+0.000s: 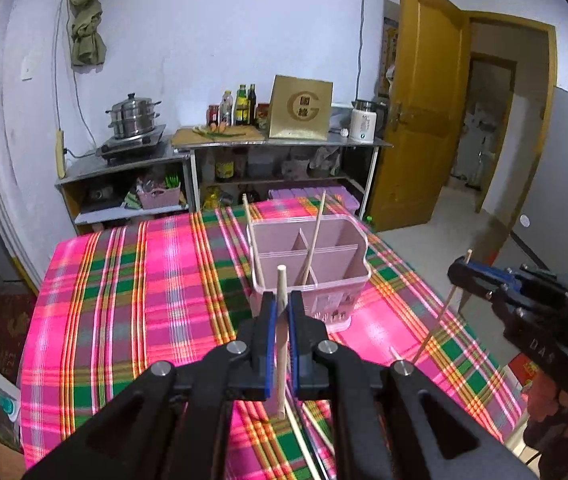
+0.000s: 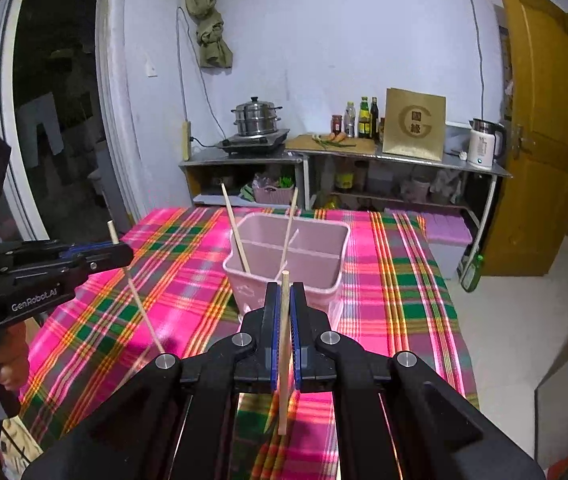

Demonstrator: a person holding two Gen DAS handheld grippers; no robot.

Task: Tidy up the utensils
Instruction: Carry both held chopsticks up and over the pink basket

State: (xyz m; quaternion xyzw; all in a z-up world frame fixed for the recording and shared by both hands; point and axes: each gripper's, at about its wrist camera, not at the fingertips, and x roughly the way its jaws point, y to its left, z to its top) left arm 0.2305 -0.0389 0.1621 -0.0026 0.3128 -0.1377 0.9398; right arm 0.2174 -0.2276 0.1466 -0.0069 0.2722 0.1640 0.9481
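Kitchen table under a pink plaid cloth (image 1: 132, 280) bears a pink divided holder (image 1: 307, 256) near its far edge, two chopsticks (image 1: 314, 236) leaning inside. Left gripper (image 1: 280, 312) and right gripper (image 2: 284, 304) each clench one upright chopstick (image 1: 281, 344) above the cloth.

Both the left gripper (image 1: 280, 312) and right gripper (image 2: 284, 304) have their fingers clamped together, angled downward.

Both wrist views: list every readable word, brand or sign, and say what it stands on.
"GenRobot.AI": side of the left gripper.
"DAS": partial letters on the right gripper body.
"G" enclosing two characters, too small to read: gold box on the counter.
Print on the pink utensil holder, white kettle and bottles: blurred.
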